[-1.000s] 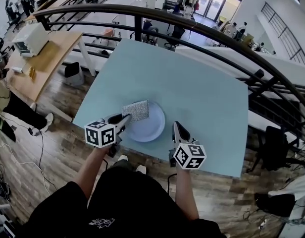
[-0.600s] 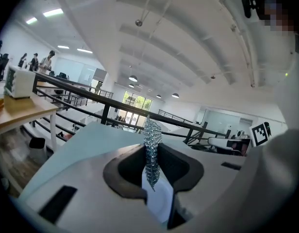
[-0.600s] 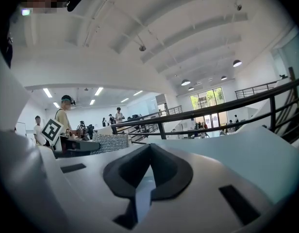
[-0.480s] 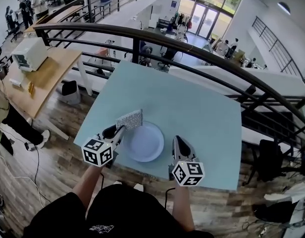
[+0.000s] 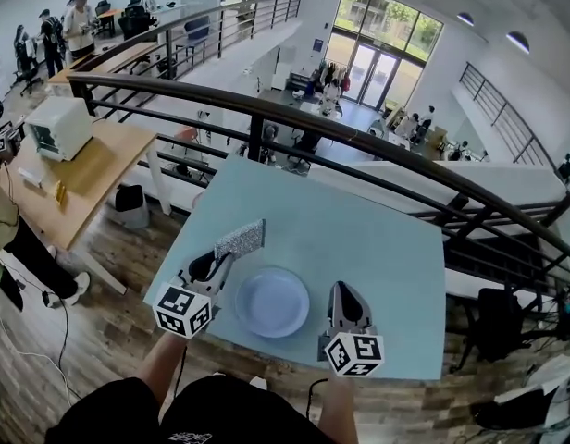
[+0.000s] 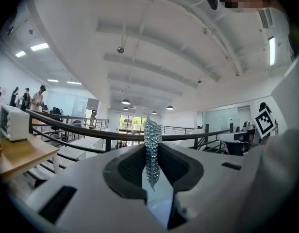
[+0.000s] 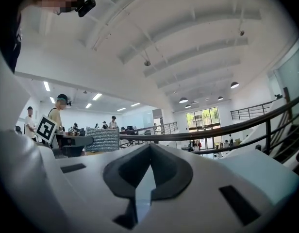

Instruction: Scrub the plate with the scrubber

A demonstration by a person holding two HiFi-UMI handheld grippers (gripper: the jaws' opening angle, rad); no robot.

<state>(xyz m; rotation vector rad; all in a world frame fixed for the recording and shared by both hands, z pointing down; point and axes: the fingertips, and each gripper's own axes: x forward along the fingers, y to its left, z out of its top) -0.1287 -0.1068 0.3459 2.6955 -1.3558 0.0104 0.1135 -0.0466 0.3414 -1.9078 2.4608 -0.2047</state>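
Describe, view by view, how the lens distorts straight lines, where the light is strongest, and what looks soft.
Head view: the fisheye bows the railing into an arc; daylight is strongest at the far windows. Left gripper view: dark rounded corners, the scrubber crisp, the left gripper around it soft. Right gripper view: the same dark corners, ceiling beams curved.
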